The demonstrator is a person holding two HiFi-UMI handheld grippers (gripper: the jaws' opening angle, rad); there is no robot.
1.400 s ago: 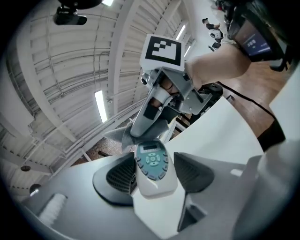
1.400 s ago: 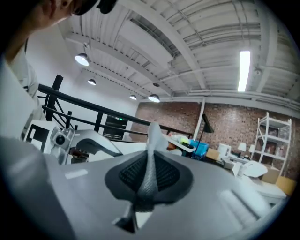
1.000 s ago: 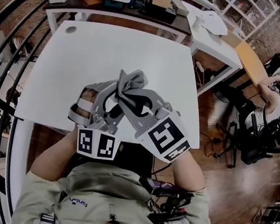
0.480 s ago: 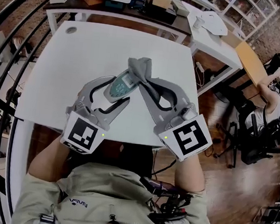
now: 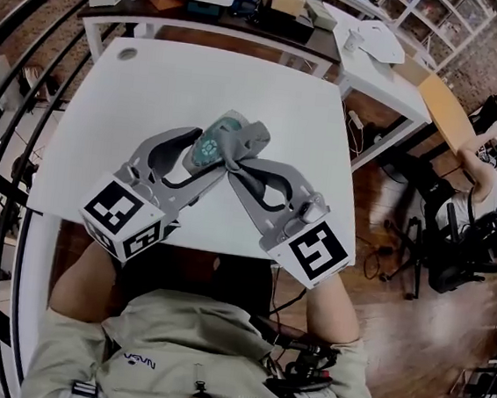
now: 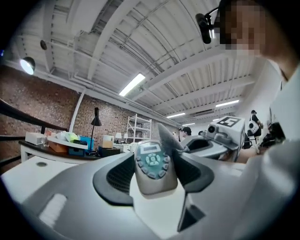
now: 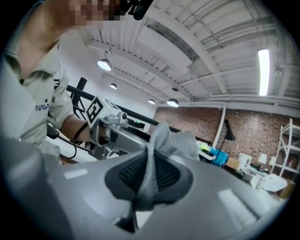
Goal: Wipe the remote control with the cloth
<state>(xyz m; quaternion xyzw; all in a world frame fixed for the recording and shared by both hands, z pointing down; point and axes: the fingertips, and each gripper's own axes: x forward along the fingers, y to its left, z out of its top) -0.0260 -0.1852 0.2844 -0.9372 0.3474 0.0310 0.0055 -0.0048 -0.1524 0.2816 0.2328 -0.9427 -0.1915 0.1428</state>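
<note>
Left hand-held gripper: jaws wide, clamped on the sides of the remote control, keypad towards its camera, above the white worktop at centre frame in the head view. Right hand-held gripper: jaws nearly together, pinching the grey cloth, which appears to touch the remote's upper right end. Cluttered desks along the upper frame.

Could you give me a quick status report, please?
Left tool shut on remote control. Right tool shut on cloth, cloth at remote's far end. Nothing blocking.
</note>
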